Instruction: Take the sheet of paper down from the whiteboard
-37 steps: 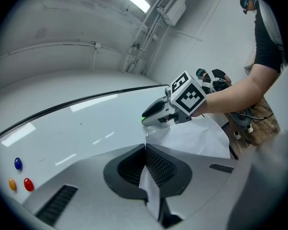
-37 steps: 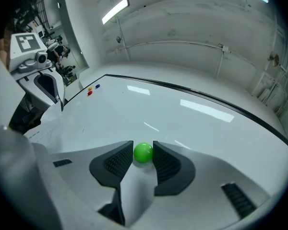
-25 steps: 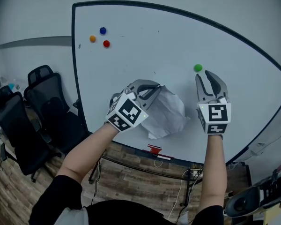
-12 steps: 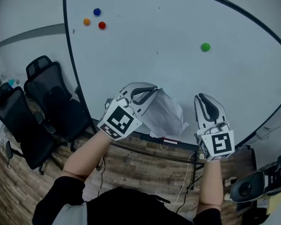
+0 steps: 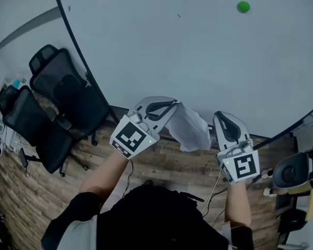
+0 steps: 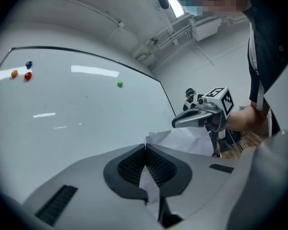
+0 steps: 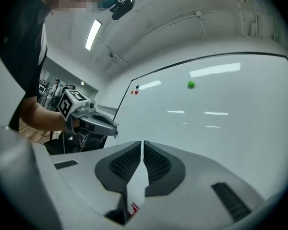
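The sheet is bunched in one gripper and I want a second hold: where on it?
Grip the paper by its loose crumpled end, which hangs free right of the left gripper pinching it, coming from the right. The right gripper, whose jaws have just been closing on nothing, is nearest.

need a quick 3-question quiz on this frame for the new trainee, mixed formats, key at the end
1. True or false: the sheet of paper hangs on the whiteboard.
2. Which magnet sits apart from the rest? A green magnet, B red, C orange.
3. What stands on the floor left of the whiteboard?
Key: 1 false, it is clamped in the left claw. 2 A. 3 two black office chairs.
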